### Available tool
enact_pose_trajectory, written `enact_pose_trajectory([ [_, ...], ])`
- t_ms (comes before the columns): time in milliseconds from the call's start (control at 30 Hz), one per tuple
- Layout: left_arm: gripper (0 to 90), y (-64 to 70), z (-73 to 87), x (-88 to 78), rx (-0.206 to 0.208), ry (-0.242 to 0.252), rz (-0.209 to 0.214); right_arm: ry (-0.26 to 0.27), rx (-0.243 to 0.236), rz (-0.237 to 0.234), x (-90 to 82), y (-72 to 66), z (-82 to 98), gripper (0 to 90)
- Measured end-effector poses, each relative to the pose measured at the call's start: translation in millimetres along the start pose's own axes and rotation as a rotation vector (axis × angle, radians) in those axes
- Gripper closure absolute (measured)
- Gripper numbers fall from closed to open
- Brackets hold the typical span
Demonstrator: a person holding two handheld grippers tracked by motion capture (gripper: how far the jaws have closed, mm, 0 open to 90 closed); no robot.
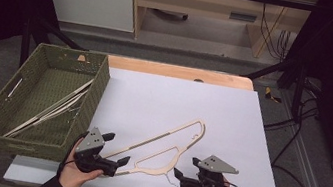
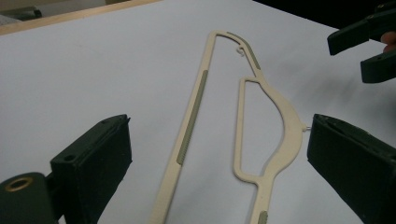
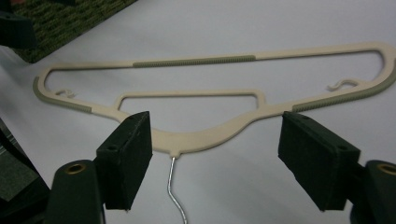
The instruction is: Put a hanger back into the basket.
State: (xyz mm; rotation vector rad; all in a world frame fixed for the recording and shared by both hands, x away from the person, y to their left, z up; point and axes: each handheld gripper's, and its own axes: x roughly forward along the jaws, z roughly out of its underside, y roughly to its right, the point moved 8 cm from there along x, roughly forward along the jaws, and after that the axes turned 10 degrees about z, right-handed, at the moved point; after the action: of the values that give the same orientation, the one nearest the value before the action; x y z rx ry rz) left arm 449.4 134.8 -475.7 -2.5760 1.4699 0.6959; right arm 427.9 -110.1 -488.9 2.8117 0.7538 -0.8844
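A cream plastic hanger [image 1: 166, 144] with grey-green grip strips lies flat on the white board, its thin wire hook [image 1: 171, 183] pointing toward the near edge. My left gripper [image 1: 119, 148] is at the hanger's near-left end and stands open. In the left gripper view the hanger [image 2: 285, 126] lies between and beyond the wide jaws [image 2: 219, 123], untouched. My right gripper [image 1: 185, 167] is by the hook and is also open. In the right gripper view the hanger's neck [image 3: 201, 137] and wire hook [image 3: 173, 186] lie between the spread jaws [image 3: 215, 119], which do not press on them.
A green woven basket [image 1: 100, 83] stands at the left of the board with several pale hangers [image 1: 56, 106] lying inside. The white board [image 1: 232, 114] covers a wooden table. Cables run along the floor at the right.
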Motion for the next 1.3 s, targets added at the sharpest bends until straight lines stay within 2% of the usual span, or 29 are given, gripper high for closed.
enact_pose_trajectory([
  [100, 6.4, 0.7, 1.5, 1.2, 0.002, -0.004, 0.001, -0.019, 0.007, -0.003, 3.8, -5.2, 3.8, 31.6],
  [267, 6.4, -0.1, 4.4, 2.8, 0.006, -0.013, 0.006, -0.102, -0.041, 0.001, 15.7, -20.2, 19.2, 40.5],
  [333, 6.4, -0.4, 5.1, 3.2, 0.006, -0.014, 0.006, -0.119, -0.053, 0.004, 19.0, -23.8, 23.0, 43.8],
  [367, 6.4, -0.6, 5.6, 3.5, 0.007, -0.016, 0.006, -0.129, -0.044, 0.006, 19.9, -25.9, 24.5, 45.7],
  [567, 6.3, -1.5, 6.1, 3.9, 0.005, -0.017, 0.005, -0.154, -0.065, 0.005, 24.8, -32.9, 31.3, 53.4],
  [633, 6.3, -2.3, 6.0, 3.4, 0.001, -0.014, 0.002, -0.167, -0.096, 0.016, 29.6, -35.2, 35.8, 58.2],
  [700, 6.3, -2.9, 6.3, 3.4, 0.003, -0.016, -0.001, -0.180, -0.093, 0.024, 30.8, -37.6, 38.2, 61.1],
  [767, 6.3, -3.0, 6.3, 3.5, 0.000, -0.016, -0.001, -0.180, -0.097, 0.033, 30.6, -37.6, 38.2, 63.0],
  [867, 6.3, -3.0, 6.8, 4.3, 0.001, -0.018, -0.002, -0.167, -0.135, 0.048, 31.1, -36.6, 38.8, 71.6],
  [933, 6.3, -2.6, 6.9, 4.5, 0.001, -0.019, 0.000, -0.166, -0.147, 0.059, 31.4, -36.9, 39.2, 73.7],
  [1000, 6.3, -2.6, 6.9, 4.6, 0.001, -0.019, -0.001, -0.170, -0.152, 0.064, 31.1, -36.6, 39.4, 75.2],
  [1300, 6.4, -0.2, 7.3, 8.7, 0.004, -0.031, 0.007, -0.202, -0.107, 0.065, 31.3, -36.7, 38.9, 89.3],
])
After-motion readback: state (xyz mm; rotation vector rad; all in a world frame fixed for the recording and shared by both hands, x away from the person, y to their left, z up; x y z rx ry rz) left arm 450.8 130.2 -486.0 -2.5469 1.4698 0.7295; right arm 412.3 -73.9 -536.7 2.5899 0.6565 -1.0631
